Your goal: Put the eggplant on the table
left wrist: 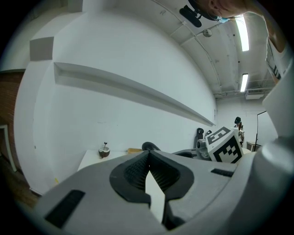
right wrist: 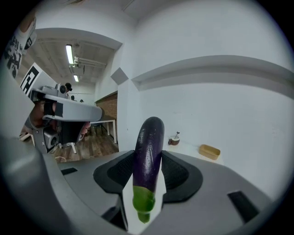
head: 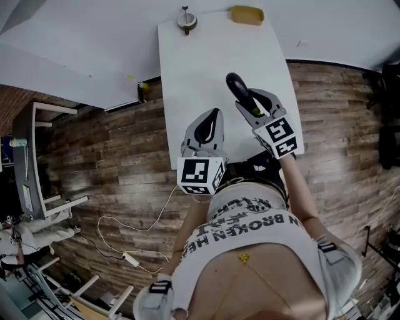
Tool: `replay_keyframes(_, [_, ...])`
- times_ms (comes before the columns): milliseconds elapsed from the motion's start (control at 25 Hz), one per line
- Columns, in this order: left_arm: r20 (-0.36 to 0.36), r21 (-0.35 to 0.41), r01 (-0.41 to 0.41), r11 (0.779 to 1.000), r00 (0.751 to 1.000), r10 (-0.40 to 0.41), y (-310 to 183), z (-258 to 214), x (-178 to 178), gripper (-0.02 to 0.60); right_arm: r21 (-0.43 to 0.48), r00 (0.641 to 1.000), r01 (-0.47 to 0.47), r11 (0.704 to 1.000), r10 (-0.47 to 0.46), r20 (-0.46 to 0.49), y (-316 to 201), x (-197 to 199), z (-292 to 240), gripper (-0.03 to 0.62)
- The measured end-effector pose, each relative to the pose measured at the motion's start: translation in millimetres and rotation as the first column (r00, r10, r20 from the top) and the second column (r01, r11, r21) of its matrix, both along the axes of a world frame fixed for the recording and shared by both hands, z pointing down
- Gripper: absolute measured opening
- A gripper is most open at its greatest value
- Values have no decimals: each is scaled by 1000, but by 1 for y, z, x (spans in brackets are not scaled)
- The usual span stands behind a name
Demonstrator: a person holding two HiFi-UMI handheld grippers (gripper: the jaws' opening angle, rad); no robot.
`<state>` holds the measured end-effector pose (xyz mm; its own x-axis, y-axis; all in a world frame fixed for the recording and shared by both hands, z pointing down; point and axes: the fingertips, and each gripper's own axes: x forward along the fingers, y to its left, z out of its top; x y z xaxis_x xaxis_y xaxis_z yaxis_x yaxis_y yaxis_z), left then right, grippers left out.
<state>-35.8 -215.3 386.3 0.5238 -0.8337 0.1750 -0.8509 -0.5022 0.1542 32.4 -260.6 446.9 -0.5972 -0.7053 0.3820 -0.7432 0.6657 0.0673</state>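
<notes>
Jaws of the right gripper (head: 245, 99) are being pressed against the eggplant (right wrist: 148, 156), one pad on each side of its purple body, and its green stem end is being pointed back toward the bottom centre of the right gripper view. In the head view the eggplant is being held just right of centre in the upper half of the frame, over the white table (head: 200, 62); whether it is touching the tabletop cannot be told. Jaws of the left gripper (head: 216, 116) are being held together at the tips, with nothing between them, just left of the right gripper. A small brown bowl (head: 186, 21) and a yellow tray (head: 247, 15) are being shown at the top of the frame, at the table's far end, well apart from both grippers.
</notes>
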Motion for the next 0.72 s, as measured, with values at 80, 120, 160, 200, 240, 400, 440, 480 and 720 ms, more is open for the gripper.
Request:
replay_keyframes(80, [0,-6,6,1000,1000,-6,-4,1,-3,6,-18,1000,9,1000,-9,-13,-5,-2,10,183])
replay_keyframes(120, [0,-8,8,1000,1000,-8,-5,1,-4,6,-30,1000,14,999,-14,-21,-6,-3,15,183])
replay_keyframes(160, [1,-10,10,1000,1000,-10,-5,1,-5,6,-41,999,18,999,-20,-31,-6,-5,19,183])
replay_keyframes(200, [1,-11,12,1000,1000,-12,-4,1,-6,6,-51,999,23,998,-26,-42,-6,-5,25,183])
replay_keyframes(240, [1,-13,14,1000,1000,-14,-3,2,-7,6,-59,998,29,998,-32,-54,-5,-6,30,183])
replay_keyframes(400, [1,-22,24,999,1000,-24,-1,5,-10,6,-99,994,49,994,-58,-88,-4,-11,51,183])
replay_keyframes(440, [0,-25,27,999,1000,-27,-1,6,-12,6,-110,993,53,993,-64,-98,-4,-11,57,183])
replay_keyframes(480, [0,-27,30,999,1000,-30,-1,6,-13,6,-120,992,58,991,-71,-108,-4,-12,63,183])
replay_keyframes(720, [2,-36,49,998,999,-49,2,11,-19,6,-197,984,72,978,-102,-146,-1,-13,100,183])
